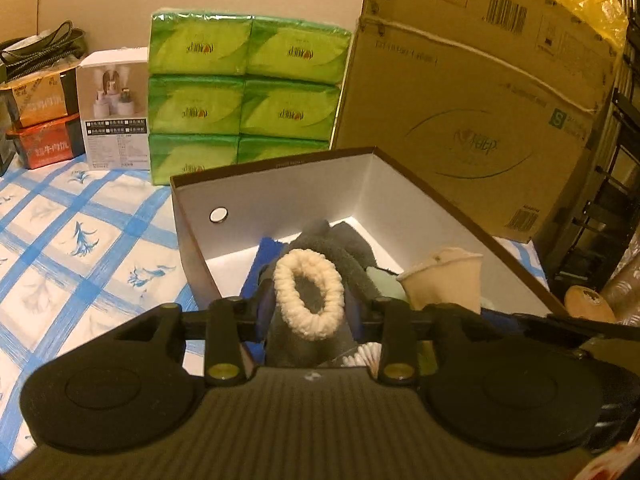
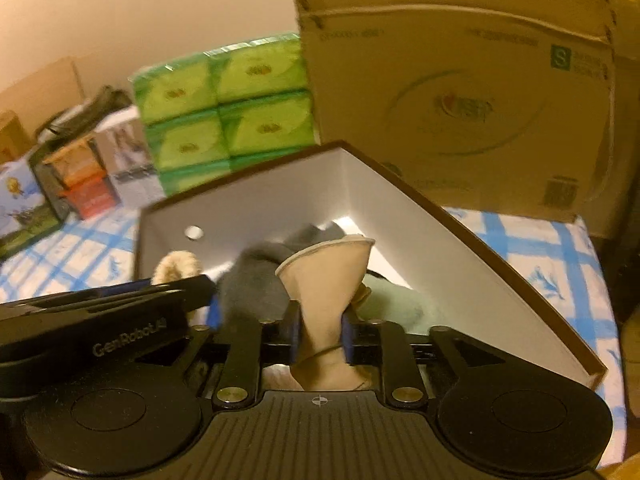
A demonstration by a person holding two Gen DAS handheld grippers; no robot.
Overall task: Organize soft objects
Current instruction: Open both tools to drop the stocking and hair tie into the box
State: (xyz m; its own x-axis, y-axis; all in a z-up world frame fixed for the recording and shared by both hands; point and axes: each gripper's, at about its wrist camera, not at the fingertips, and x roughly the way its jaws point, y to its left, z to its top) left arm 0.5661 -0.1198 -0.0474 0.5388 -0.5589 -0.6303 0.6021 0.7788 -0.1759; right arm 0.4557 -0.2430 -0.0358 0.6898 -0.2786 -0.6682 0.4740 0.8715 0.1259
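beige cloth [image 2: 326,280] is sitting clamped betw right gripper [image 2: 319,334] fingers; left gripper [image 1: 310,312] is gripping grey cloth [image 1: 316,280] w/ cream scrunchie [image 1: 309,294], fingertips hidden.

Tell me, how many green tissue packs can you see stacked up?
6 green tissue packs show, stacked in two columns of three against the wall, behind the open box. The box rim covers part of the bottom two. More may hide behind them.

Right view blurred – tissue packs [image 2: 224,108] smeared, print unreadable.
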